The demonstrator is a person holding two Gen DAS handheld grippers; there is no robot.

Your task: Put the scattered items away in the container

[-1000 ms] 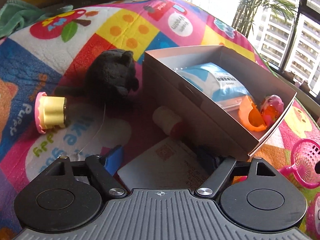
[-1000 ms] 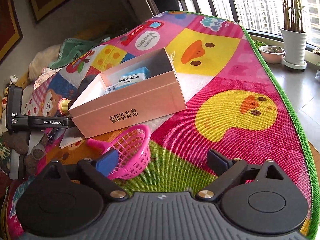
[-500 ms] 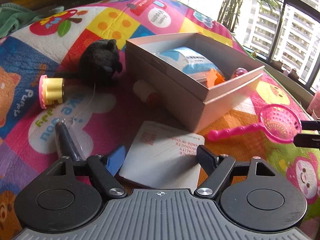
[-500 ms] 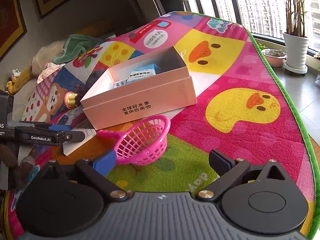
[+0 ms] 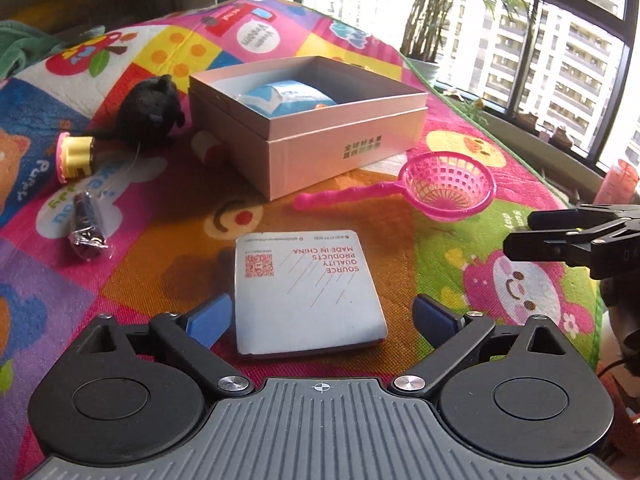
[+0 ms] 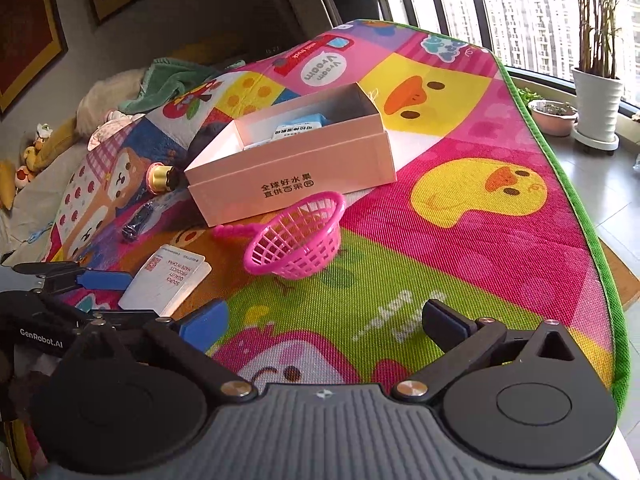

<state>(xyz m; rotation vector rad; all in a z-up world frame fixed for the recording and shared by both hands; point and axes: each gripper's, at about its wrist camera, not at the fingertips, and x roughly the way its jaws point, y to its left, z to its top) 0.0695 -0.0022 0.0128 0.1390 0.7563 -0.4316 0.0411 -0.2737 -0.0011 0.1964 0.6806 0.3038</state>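
Colourful cartoon play mat beside tall windows, pink box on it, both grippers' fingers spread, empty.

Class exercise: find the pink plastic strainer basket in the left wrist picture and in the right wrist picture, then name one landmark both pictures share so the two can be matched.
Left wrist view: the pink strainer basket lies right of centre on the play mat, its handle pointing left, in front of the box's near corner.
Right wrist view: the pink strainer basket sits just left of centre, directly below the box.
Shared landmark: the open pink cardboard box with printed characters on its side.
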